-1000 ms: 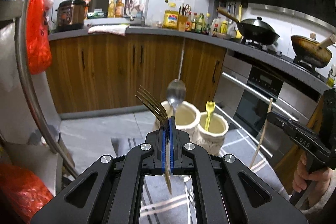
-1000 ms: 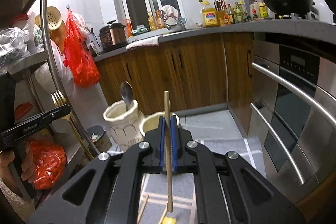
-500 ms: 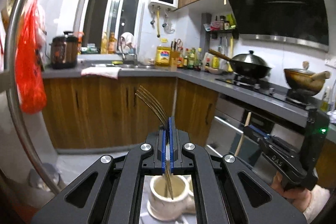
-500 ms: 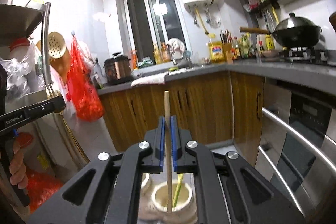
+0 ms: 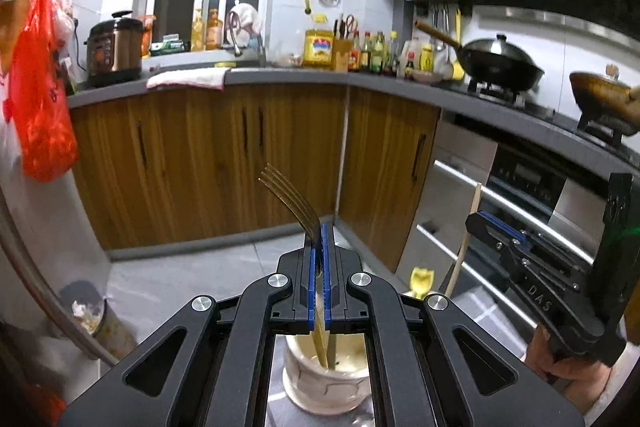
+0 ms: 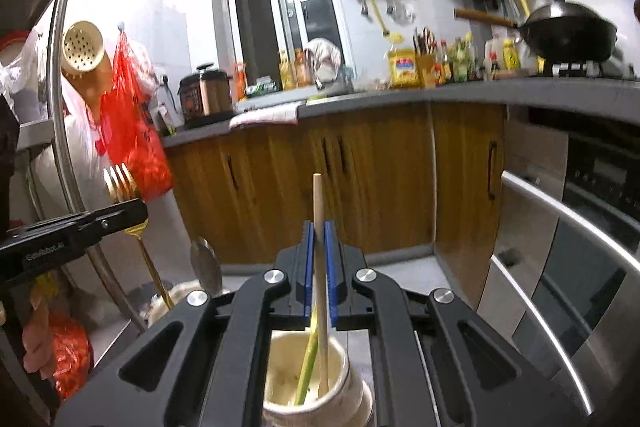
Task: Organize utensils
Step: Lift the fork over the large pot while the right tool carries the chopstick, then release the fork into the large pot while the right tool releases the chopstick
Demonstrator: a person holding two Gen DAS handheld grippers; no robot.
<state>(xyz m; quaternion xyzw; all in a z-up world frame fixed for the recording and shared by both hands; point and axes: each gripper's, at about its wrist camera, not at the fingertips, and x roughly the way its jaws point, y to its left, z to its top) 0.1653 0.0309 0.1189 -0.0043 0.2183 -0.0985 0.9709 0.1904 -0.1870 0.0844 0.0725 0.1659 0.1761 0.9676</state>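
My left gripper (image 5: pixel 319 239) is shut on a gold fork (image 5: pixel 289 198), tines up, its handle reaching down into a cream ceramic cup (image 5: pixel 320 387) right below. My right gripper (image 6: pixel 319 239) is shut on a wooden stick (image 6: pixel 319 203) whose lower end stands inside a second cream cup (image 6: pixel 276 379) that also holds a yellow-green utensil (image 6: pixel 307 363). In the right wrist view the left gripper (image 6: pixel 136 209) shows at the left with the fork (image 6: pixel 120 183), and a silver spoon (image 6: pixel 205 263) stands in the left cup. In the left wrist view the right gripper (image 5: pixel 486 223) holds the stick (image 5: pixel 466 239) at right.
Wooden cabinets (image 5: pixel 248 155) with a grey counter (image 5: pixel 280 77) lie ahead. An oven front with steel handles (image 6: pixel 568 223) is at right. A metal rack post (image 6: pixel 60 107) and red bag (image 6: pixel 132 131) are at left. A small bin (image 5: pixel 90 311) stands on the grey floor.
Both grippers have lowered over the cups. The fork handle now reaches into the left cup and the stick end into the right cup. Both remain gripped.
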